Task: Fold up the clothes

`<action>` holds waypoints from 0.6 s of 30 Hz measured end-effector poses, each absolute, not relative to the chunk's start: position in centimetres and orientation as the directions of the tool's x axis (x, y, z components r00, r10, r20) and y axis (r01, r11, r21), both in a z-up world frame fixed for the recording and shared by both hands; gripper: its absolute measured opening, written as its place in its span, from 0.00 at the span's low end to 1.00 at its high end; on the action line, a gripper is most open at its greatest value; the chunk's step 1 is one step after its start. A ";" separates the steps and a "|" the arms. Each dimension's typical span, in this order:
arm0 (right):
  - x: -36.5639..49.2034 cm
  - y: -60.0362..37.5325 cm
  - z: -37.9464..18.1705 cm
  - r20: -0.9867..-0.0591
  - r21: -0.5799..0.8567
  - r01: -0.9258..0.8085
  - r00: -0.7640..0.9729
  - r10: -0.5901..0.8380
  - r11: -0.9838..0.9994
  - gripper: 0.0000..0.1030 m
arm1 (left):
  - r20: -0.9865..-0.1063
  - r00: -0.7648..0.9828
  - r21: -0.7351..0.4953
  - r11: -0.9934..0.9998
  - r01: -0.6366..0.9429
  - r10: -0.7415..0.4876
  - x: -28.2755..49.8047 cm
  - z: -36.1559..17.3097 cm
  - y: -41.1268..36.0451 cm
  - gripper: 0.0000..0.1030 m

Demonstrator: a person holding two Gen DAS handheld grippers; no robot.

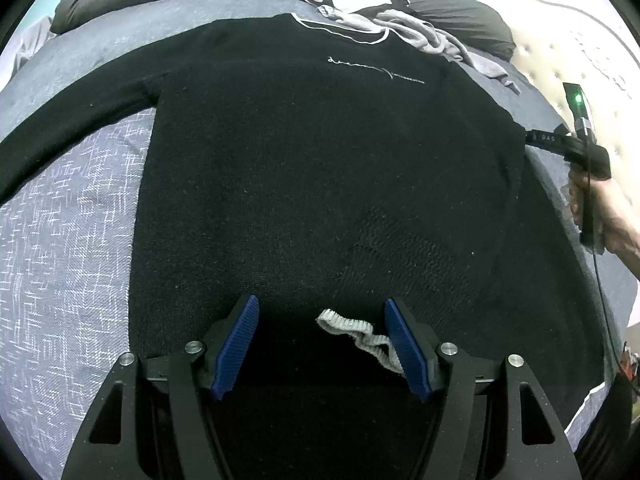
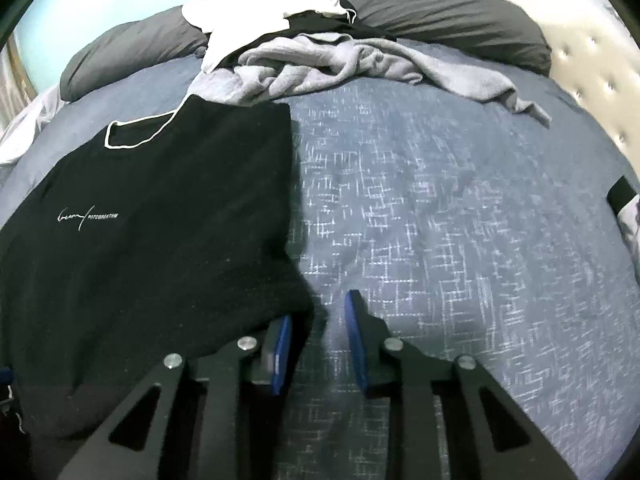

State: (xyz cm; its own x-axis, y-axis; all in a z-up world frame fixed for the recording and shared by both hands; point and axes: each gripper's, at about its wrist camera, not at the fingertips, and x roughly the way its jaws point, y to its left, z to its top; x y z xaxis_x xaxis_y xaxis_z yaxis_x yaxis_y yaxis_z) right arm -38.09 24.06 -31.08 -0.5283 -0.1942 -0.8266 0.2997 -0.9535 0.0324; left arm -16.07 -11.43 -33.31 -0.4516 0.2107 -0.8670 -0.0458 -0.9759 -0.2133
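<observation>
Black sweater (image 1: pixel 320 160) flat ahead of left tool (image 1: pixel 322 312).

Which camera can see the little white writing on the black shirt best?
The right wrist view. There the white script logo on the black knitted sweater sits closer and sharper, with block letters partly readable. The left wrist view shows the same logo farther away, thin and stretched, only a scribbled line.

blue patterned bedspread (image 2: pixel 440 208) | dark grey pillows (image 2: pixel 448 12) | cream tufted headboard (image 2: pixel 592 64)
</observation>
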 end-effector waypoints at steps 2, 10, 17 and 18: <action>-38.2 24.2 -31.3 -0.832 0.054 0.307 -0.513 -0.213 -0.950 0.24 | -0.868 -0.450 -0.212 -0.976 -0.046 0.210 -16.1 -33.4 -11.4 0.67; -38.1 27.8 -29.6 -0.833 0.206 0.314 -0.441 -0.334 -0.927 0.31 | -0.868 -0.448 -0.216 -0.975 -0.045 0.213 -16.0 -33.4 -11.6 0.67; -41.7 27.2 -25.7 -0.768 0.293 0.289 -0.497 -0.405 -0.911 0.55 | -0.861 -0.454 -0.245 -0.969 -0.027 0.230 -15.8 -33.3 -12.0 0.67; -42.5 26.7 -25.4 -0.761 0.308 0.282 -0.500 -0.413 -0.909 0.55 | -0.859 -0.455 -0.252 -0.967 -0.025 0.235 -15.7 -33.3 -12.1 0.67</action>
State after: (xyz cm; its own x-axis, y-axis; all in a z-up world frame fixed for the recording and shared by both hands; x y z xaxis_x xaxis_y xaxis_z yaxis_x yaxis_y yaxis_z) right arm -42.48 26.68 -25.38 -0.4995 -0.4132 -0.7614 0.2823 -0.9086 0.3078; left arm -15.75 -12.11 -33.30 -0.4551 0.2351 -0.8588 -0.0245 -0.9675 -0.2518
